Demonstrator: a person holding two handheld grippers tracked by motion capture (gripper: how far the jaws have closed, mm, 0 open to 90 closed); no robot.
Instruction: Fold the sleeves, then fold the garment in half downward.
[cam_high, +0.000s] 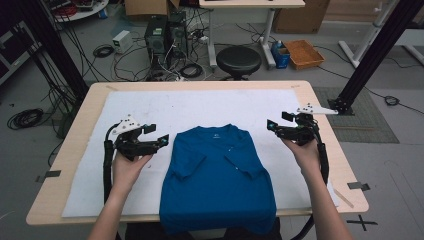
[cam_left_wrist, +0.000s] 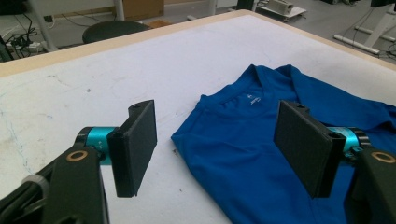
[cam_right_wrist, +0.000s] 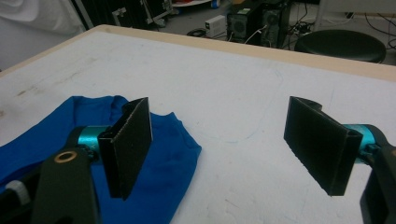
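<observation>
white mat (cam_high: 150, 107): both tools gape beside shirt (cam_high: 218, 175).

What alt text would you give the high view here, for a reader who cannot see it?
A blue shirt lies front up on a white mat on a wooden table, its hem hanging over the near edge. A person's hands hold the left gripper and right gripper open beside the shoulders.

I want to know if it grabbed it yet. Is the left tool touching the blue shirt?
Apart. In the high view, white cover shows between the left tool and the blue fabric shirt.
</observation>
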